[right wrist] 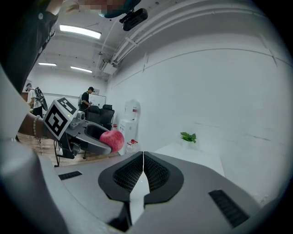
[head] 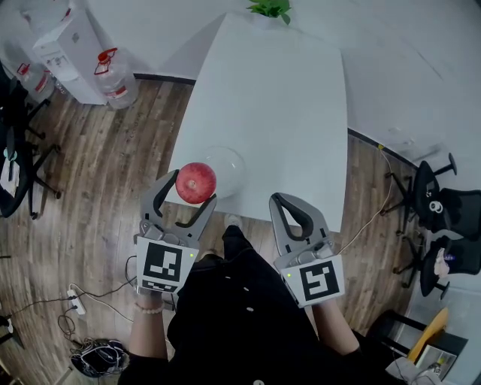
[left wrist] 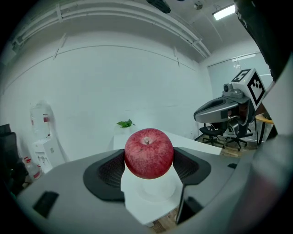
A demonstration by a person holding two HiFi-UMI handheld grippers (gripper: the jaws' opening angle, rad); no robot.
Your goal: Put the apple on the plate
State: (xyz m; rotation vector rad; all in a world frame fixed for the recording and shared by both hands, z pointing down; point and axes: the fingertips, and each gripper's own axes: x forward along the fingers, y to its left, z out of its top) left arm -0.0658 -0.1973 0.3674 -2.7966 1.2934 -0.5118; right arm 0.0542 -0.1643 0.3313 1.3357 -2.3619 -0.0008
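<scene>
The right hand-held gripper (right wrist: 143, 157) has its two dark jaws pressed together with nothing between them. Off to the left, the left hand-held gripper (right wrist: 101, 145) clamps a red apple (right wrist: 113, 140). Ahead lies a white worktop (right wrist: 194, 156) with a small green plant (right wrist: 188, 136) at its far end, and a water dispenser (right wrist: 132, 119) stands by the wall.

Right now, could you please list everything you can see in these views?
Apple: one, red, held in the left gripper beside the plate.
Plate: one, pale, table's near left corner.
Table: one, white, ahead.
Plant: one, green, table's far end.
Dispenser: one, white, far left.
Bottle: one, clear with red top, beside the dispenser.
Chairs: several, black, right.
Left gripper: grey, shut on the apple.
Right gripper: grey, shut, empty.
</scene>
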